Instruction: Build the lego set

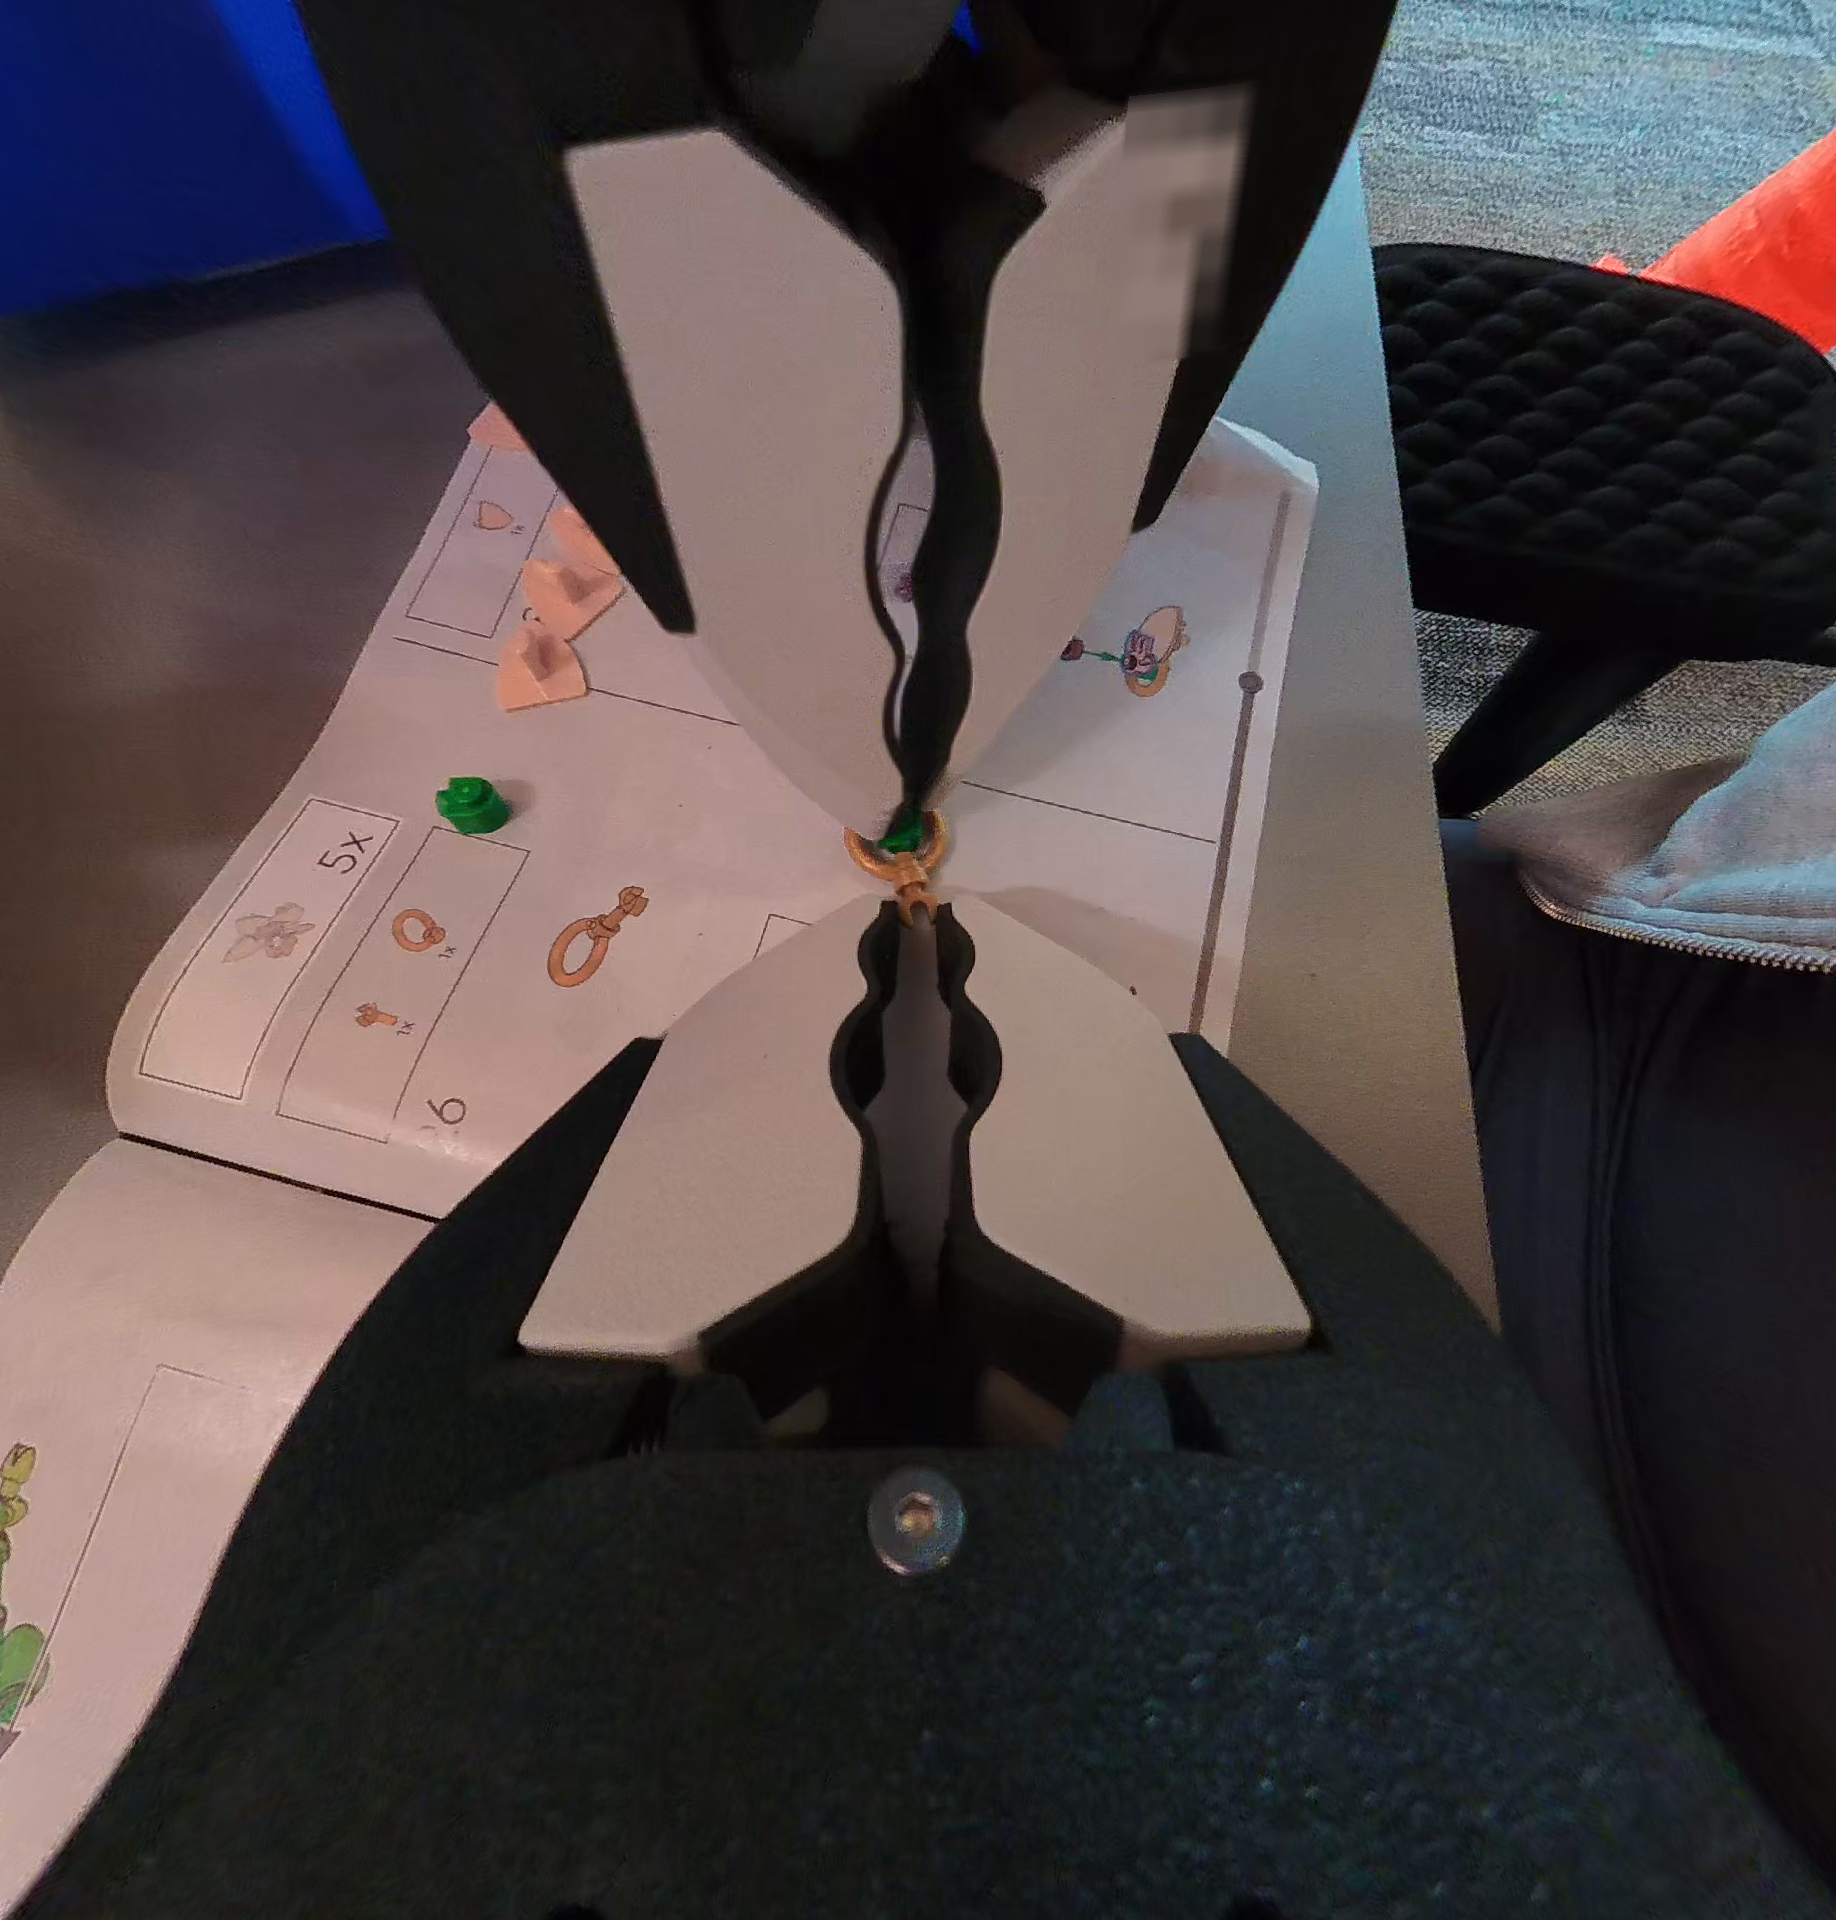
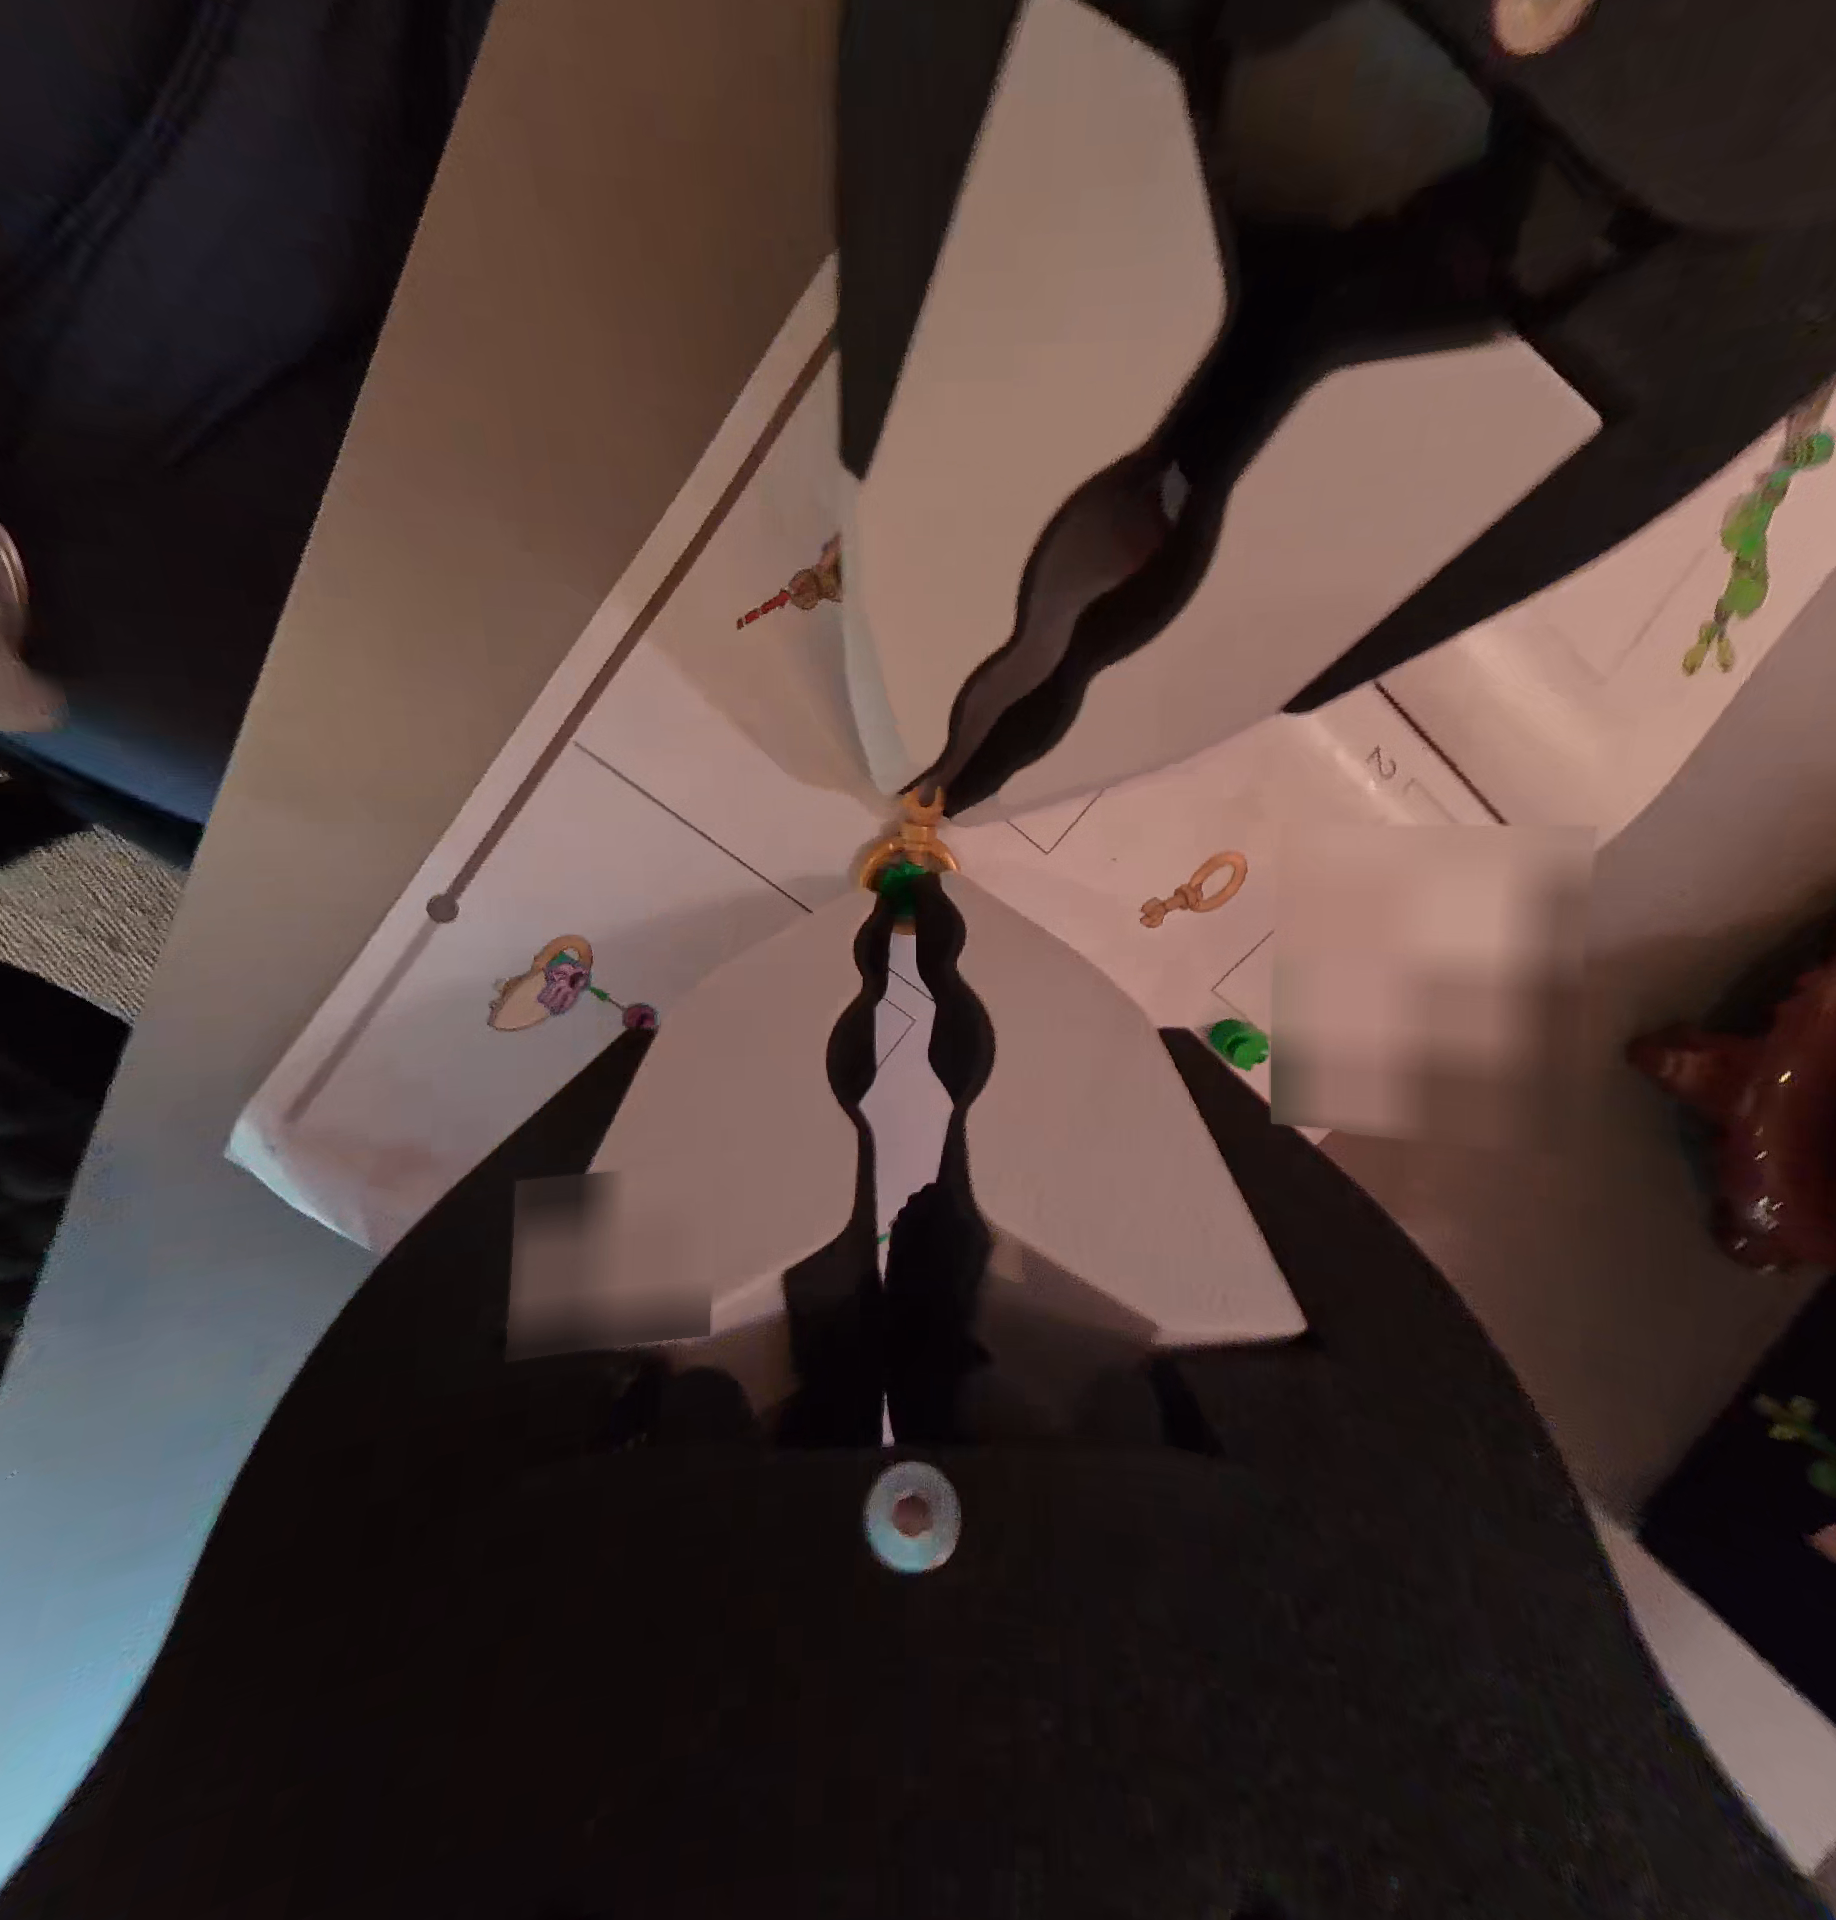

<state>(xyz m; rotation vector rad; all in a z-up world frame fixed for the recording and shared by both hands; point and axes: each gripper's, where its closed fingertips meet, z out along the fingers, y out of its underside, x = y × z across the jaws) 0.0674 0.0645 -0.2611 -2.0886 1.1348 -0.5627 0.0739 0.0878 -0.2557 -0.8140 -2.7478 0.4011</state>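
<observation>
In the left wrist view, the left gripper (image 1: pixel 919 914) comes in from the bottom of the picture with its fingers pinching the short stem of a small gold ring piece (image 1: pixel 898 854), held in the air above the open instruction booklet (image 1: pixel 685 831). Opposite it, the right gripper (image 1: pixel 909 821) reaches in from the top, its tips pressed onto a tiny green stud (image 1: pixel 901 831) that sits in the ring's loop. A second green stud (image 1: pixel 469 805) lies loose on the booklet page, well apart to the left, and a few pink petal pieces (image 1: pixel 545 644) lie farther up the page. A black chair armrest (image 1: pixel 1610 416) shows beyond the grey table (image 1: pixel 1319 623).

In the right wrist view, the right gripper (image 2: pixel 906 896) pinches the green stud (image 2: pixel 901 883) just under the gold ring (image 2: pixel 909 857), while the left gripper (image 2: pixel 924 800) grips the ring's clip end from above. The spare green stud (image 2: pixel 1238 1042) rests on the page to the right. A brown shiny object (image 2: pixel 1787 1101) sits at the right edge; what it is cannot be told.

Both parts look very light, hard and smooth, so they are likely to slip or pop out under a skewed squeeze. The stem is the sound place to hold the ring; the stud is best taken across its sides. No containers are visible.
</observation>
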